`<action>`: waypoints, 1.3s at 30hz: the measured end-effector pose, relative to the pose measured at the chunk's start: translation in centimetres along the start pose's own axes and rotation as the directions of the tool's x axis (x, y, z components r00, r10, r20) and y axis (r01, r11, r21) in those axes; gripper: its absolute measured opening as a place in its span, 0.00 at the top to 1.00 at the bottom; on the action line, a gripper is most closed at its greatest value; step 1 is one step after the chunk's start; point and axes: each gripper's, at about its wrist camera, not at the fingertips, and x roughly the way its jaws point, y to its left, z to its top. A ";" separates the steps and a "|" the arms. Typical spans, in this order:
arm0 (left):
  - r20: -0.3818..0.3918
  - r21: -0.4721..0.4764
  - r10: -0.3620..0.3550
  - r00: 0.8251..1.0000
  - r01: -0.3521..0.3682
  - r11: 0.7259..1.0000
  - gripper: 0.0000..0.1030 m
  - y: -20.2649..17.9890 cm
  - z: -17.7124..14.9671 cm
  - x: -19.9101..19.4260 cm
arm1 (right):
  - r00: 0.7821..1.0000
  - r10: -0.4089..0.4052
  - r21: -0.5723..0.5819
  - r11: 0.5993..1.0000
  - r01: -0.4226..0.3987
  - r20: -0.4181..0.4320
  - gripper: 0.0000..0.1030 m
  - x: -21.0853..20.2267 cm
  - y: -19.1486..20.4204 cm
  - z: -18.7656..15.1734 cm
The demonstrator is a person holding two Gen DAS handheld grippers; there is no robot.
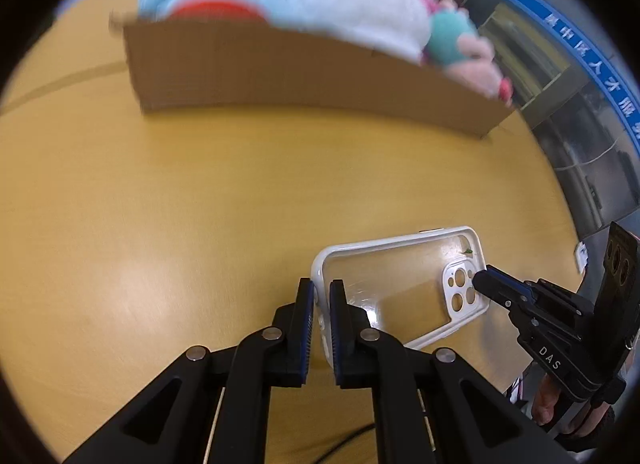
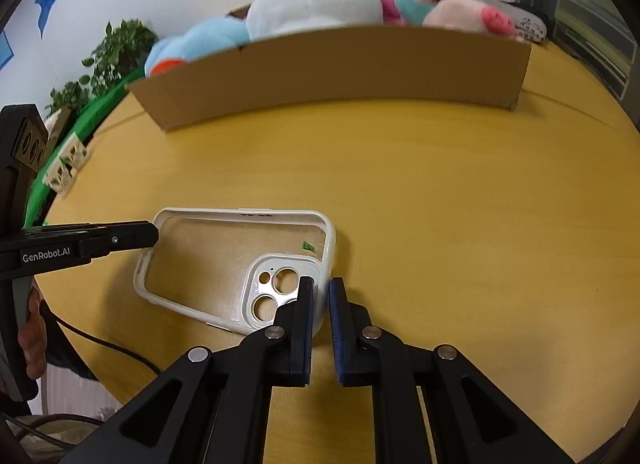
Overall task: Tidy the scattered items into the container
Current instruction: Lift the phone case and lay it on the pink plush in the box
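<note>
A clear phone case with a white rim [image 1: 394,278] [image 2: 236,260] lies open side up on the yellow table. My left gripper [image 1: 322,296] has its fingers on either side of the case's short plain end, nearly closed on the rim. My right gripper [image 2: 321,292] straddles the rim at the camera-cutout end, nearly closed on it. Each gripper shows in the other's view, the right [image 1: 486,280] and the left [image 2: 150,234]. The cardboard box [image 1: 296,75] [image 2: 340,71] stands farther back, filled with plush toys [image 1: 320,3] [image 2: 320,3].
The yellow round table [image 1: 160,203] [image 2: 460,203] stretches between the case and the box. A green plant [image 2: 116,51] and small white boxes [image 2: 66,165] sit beyond the table's left edge. A black cable [image 2: 108,348] hangs at the near edge. Glass wall at right [image 1: 560,83].
</note>
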 end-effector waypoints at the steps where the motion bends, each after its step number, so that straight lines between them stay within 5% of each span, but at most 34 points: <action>1: 0.023 0.010 -0.008 1.000 0.008 1.000 0.93 -0.2 0.9 -0.7 | 1.000 0.001 0.000 1.000 -0.001 0.030 0.91 -0.6 -0.1 0.8; 10: 0.257 0.160 -0.029 0.966 -0.013 0.987 0.93 -1.0 16.1 -5.3 | 0.949 -0.041 -0.098 0.992 0.075 0.312 0.92 -4.4 -0.7 15.7; 15: 0.326 0.191 -0.012 0.945 -0.054 0.980 0.93 -0.8 26.9 -4.5 | 0.930 -0.074 -0.104 0.988 0.118 0.361 0.92 -2.4 -1.4 26.1; 20: 0.265 0.138 0.016 0.964 -0.054 0.989 0.93 -1.2 34.0 0.4 | 0.948 -0.119 -0.070 0.987 0.145 0.294 0.92 3.9 -3.0 35.0; 26: 0.103 0.097 0.040 0.994 -0.050 0.994 0.93 0.8 35.6 8.7 | 0.972 -0.190 -0.034 0.980 0.197 0.137 0.92 11.5 -5.4 36.9; 28: 0.081 0.094 0.027 0.996 -0.034 0.995 0.85 1.2 35.2 9.8 | 0.976 -0.190 -0.033 0.980 0.195 0.111 0.91 12.6 -5.8 36.3; 29: 0.083 0.090 0.007 0.996 -0.014 0.996 0.82 1.4 34.9 9.6 | 0.975 -0.187 -0.041 0.980 0.193 0.117 0.87 12.5 -5.9 36.0; 31: 0.104 0.073 -0.030 0.994 0.023 0.997 0.66 1.8 34.6 8.7 | 0.974 -0.187 -0.066 0.978 0.196 0.129 0.59 11.8 -5.7 35.6; 32: 0.133 0.068 -0.029 0.991 0.021 0.997 0.61 2.0 34.2 7.5 | 0.970 -0.192 -0.069 0.977 0.204 0.148 0.30 11.1 -5.6 35.4; 33: 0.162 0.064 -0.028 0.986 0.018 0.998 0.53 2.2 33.8 6.3 | 0.963 -0.191 -0.063 0.976 0.206 0.193 0.12 9.7 -5.4 35.0; 37: 0.291 0.067 -0.029 0.956 0.010 0.998 0.26 2.4 30.7 0.1 | 0.937 -0.111 -0.058 0.989 0.138 0.333 0.01 3.3 -4.9 32.4; 39: 0.354 0.069 -0.017 0.935 -0.008 0.998 0.24 2.1 28.1 -3.2 | 0.929 -0.072 -0.075 0.992 0.106 0.364 0.01 0.6 -4.4 30.1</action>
